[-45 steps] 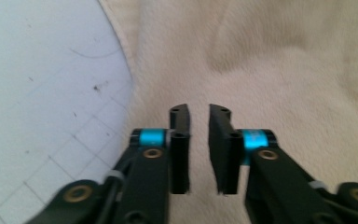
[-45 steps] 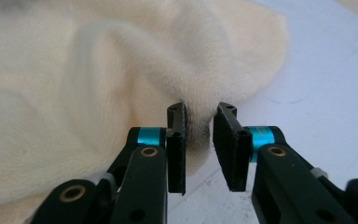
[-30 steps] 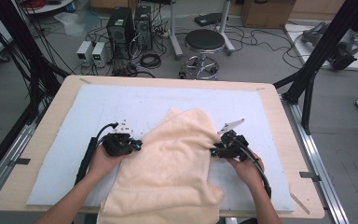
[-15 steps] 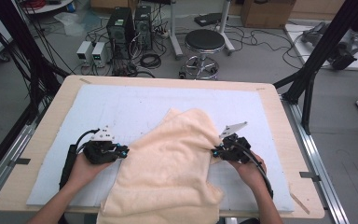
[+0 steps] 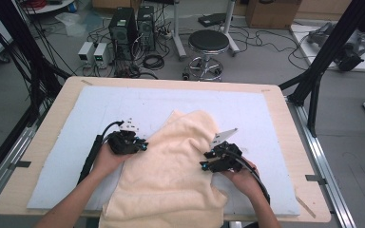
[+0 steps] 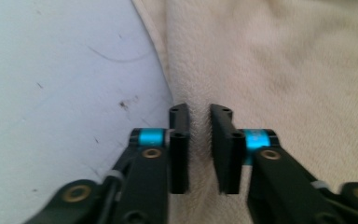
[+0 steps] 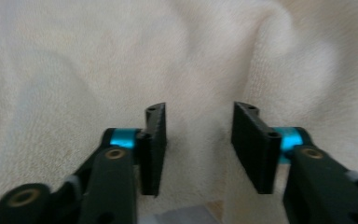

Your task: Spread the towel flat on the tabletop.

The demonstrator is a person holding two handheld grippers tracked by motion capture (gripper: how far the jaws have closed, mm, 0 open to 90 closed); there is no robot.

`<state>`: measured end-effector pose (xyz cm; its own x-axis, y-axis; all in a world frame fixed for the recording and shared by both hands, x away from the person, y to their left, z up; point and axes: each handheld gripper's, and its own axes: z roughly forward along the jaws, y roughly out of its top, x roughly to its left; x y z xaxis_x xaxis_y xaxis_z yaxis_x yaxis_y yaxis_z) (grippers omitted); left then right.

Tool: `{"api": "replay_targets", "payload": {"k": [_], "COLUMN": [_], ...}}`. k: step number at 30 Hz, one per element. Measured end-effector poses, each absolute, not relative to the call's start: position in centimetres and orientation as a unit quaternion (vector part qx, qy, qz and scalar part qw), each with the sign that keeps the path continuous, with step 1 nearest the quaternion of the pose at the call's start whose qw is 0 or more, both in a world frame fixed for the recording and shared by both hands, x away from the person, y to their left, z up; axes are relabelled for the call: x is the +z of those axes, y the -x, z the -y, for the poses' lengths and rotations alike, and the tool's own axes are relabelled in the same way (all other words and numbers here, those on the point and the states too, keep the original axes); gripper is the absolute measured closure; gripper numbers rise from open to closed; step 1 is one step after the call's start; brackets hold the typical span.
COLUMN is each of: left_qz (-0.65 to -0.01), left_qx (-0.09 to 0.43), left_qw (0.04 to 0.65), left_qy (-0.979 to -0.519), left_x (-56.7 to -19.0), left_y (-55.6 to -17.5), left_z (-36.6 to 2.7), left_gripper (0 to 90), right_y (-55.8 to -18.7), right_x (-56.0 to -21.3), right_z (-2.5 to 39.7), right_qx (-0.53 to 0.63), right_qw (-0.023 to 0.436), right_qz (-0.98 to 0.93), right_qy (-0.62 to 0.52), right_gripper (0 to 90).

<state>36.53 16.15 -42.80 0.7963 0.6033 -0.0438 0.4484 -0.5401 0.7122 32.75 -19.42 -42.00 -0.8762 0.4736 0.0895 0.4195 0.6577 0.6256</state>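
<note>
A: High view, item one: towel [image 5: 171,175], cream, rumpled, lying slantwise on the pale mat [image 5: 76,114]. Its far corner reaches toward the middle of the table; its near end hangs over the table's near edge. Why so placed?

B: Judged as half spread. Bunched folds run down its length, so both tools come in at the side edges, probably to pull it flat or fold it.

A: Item two: left gripper [image 5: 140,146], at the towel's left edge.

B: Left gripper view: jaws stand close with a narrow gap, a ridge of towel [image 6: 279,70] cloth between them, just beside the hem where the mat [image 6: 60,84] begins. Whether they already pinch the cloth, I cannot tell. Taking it at the hem would give a clean edge to draw on.

A: Item three: right gripper [image 5: 208,160], at the towel's right edge, held by a hand [image 5: 240,178] coming in from the bottom.

B: Right gripper view: jaws well apart, released, nothing held. Towel [image 7: 121,56] cloth lies behind and between them. Judged ready to close on a fold and match the left side.

A: Item four: table [image 5: 285,109], light wood, bearing the mat.

B: Beyond it, on the floor: a stool [image 5: 209,42] and computer towers [image 5: 133,23] with cables. All well apart from the work.
</note>
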Motion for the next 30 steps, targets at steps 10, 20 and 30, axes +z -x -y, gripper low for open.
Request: {"api": "replay_targets", "payload": {"k": [10,20,30], "left_qz": [-0.257,-0.259,-0.257], "left_qx": [0.111,0.083,0.088], "left_qw": [0.368,0.394,0.450], "left_qy": [-0.887,-0.878,-0.851], "left_x": [-41.3,-40.9,-38.6], "left_y": [-32.6,-26.9,-29.3], "left_z": [-15.8,-19.4,-19.1], "left_gripper": [85.2,85.3,61.2], "right_y": [-31.0,-28.1,-28.6], "right_x": [-41.7,-41.1,-37.9], "right_z": [19.5,18.7,19.7], "right_qx": [0.322,0.329,0.358], "right_qw": [0.040,0.029,0.076], "right_qz": [-0.922,-0.928,-0.911], "right_qy": [-0.211,-0.173,-0.188], "right_gripper": [84.4,85.1,63.7]}}
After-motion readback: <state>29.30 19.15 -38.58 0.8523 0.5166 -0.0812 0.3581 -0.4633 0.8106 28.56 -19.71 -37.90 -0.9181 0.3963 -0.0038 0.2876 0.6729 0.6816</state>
